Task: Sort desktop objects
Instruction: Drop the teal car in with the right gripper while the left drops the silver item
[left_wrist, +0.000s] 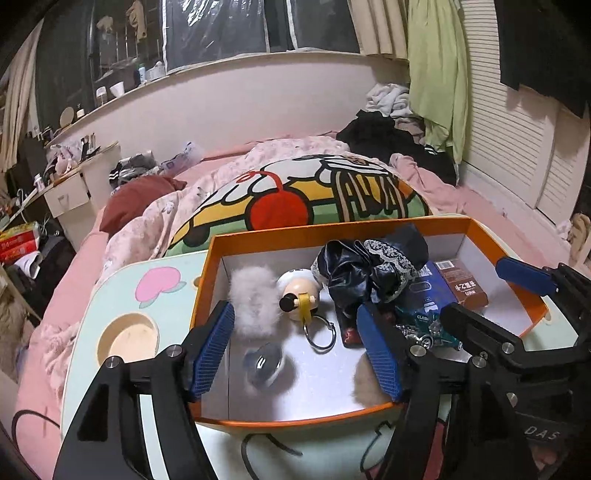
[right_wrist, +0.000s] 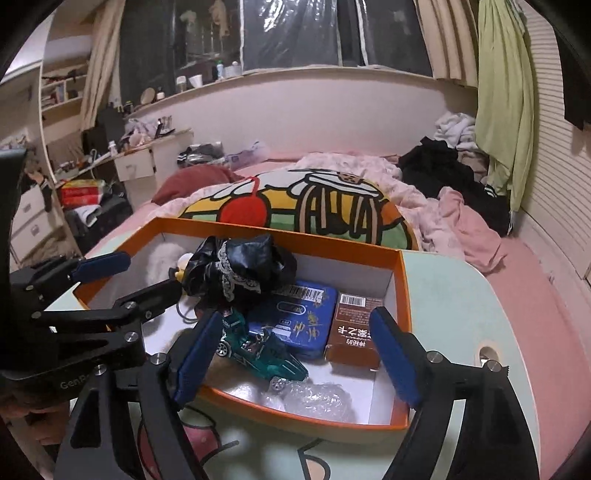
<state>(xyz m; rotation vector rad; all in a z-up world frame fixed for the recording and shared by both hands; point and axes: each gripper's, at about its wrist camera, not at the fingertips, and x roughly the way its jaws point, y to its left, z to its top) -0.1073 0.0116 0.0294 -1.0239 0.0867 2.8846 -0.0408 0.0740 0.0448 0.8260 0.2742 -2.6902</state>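
Note:
An orange box (left_wrist: 207, 291) with a white floor stands on the pale green lap table (left_wrist: 110, 295). In it lie a grey fluffy pom (left_wrist: 255, 302), a doll-head keychain (left_wrist: 299, 295), a black lace scrunchie (left_wrist: 369, 273), a teal toy car (right_wrist: 258, 350), a blue box (right_wrist: 295, 325), a brown box (right_wrist: 354, 332) and clear bubble wrap (right_wrist: 314, 398). My left gripper (left_wrist: 297, 354) is open over the box's left half, with a blurred clear round object (left_wrist: 264, 363) on the floor between its fingers, untouched. My right gripper (right_wrist: 295, 358) is open above the car and boxes.
The table has a round cup hole (left_wrist: 127, 338) at its left and a small hole (right_wrist: 487, 350) at its right. Behind the box lie a cartoon pillow (left_wrist: 314, 199), pink bedding and clothes. A cluttered desk (right_wrist: 147, 158) stands far left.

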